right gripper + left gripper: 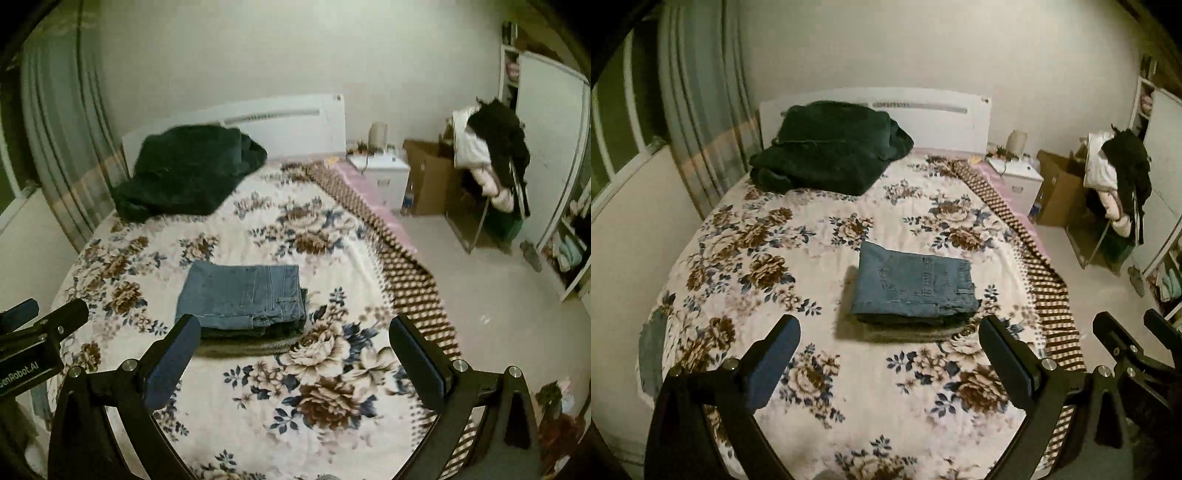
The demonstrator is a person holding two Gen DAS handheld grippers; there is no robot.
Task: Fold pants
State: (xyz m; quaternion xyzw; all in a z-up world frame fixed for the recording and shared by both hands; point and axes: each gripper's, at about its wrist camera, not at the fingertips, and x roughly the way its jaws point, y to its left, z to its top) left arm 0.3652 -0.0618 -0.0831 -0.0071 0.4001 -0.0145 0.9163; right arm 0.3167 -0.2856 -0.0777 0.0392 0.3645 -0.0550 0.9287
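Denim jeans (pixel 913 286) lie folded into a thick, squared stack on the floral bedspread (pixel 820 384), ahead of and below both grippers. Dense and soft, the stack would likely sag unless taken under its folded edges. The left gripper (pixel 890 354) and right gripper (pixel 291 354) hang above it, angled downward, jaws spread wide and empty.

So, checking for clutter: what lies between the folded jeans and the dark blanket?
Only bare floral bedspread between jeans and blanket; both views show it.
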